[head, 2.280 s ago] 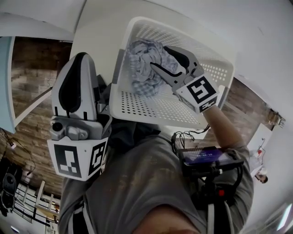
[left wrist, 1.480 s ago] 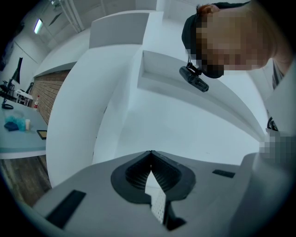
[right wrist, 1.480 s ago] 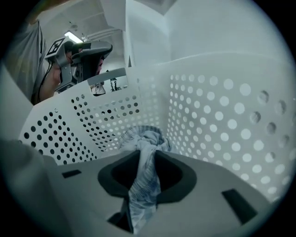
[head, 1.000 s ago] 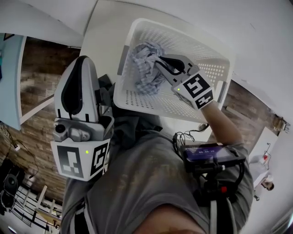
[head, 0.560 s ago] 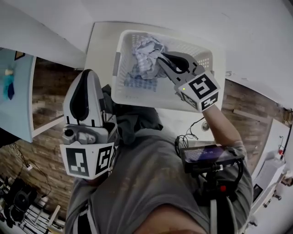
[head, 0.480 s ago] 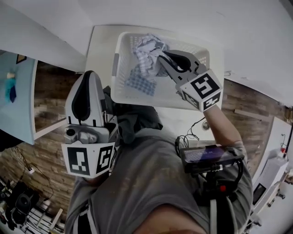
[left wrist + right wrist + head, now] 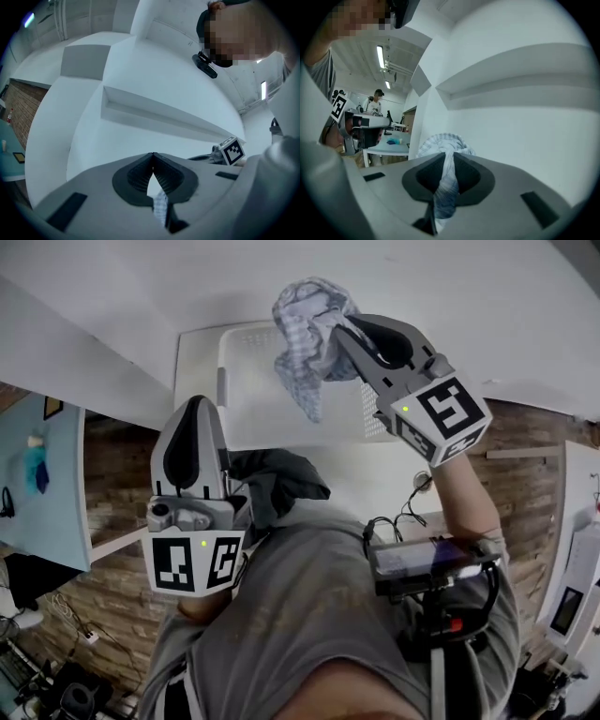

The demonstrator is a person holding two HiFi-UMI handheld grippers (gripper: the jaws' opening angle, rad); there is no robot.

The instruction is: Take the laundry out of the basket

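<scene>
The crumpled blue-and-white checked cotton garment (image 7: 312,329) is held up in the air over the white perforated plastic laundry basket (image 7: 251,401). Its soft folds are bunched into a ball at the top, and a limp tail hangs down in front of the basket's pierced wall. The right tool (image 7: 343,331) is clamped on it: in the right gripper view a twisted rope of the fabric runs between the dark ribbed pads, with the rest mushrooming beyond the tips. The basket is rectangular with rounded corners and rows of small holes (a grey handle bar shows on its left end), and it sits on a smooth white bench (image 7: 192,362) against a plain white wall. The left tool (image 7: 194,405) stands just left of the basket, its grey moulded jaws pressed together at the tips. In the left gripper view a thin strip of checked cloth shows in the gap behind those tips, though I cannot tell whether it is pinched. The marker cube (image 7: 450,409) on the right tool bears a black-and-white square code rather than words, as does the one on the left. A rumpled dark grey fabric (image 7: 281,486) lies just beside the left tool, above the person's grey shirt (image 7: 309,615). A black chest rig (image 7: 427,563) has a screen too blurred to read.
</scene>
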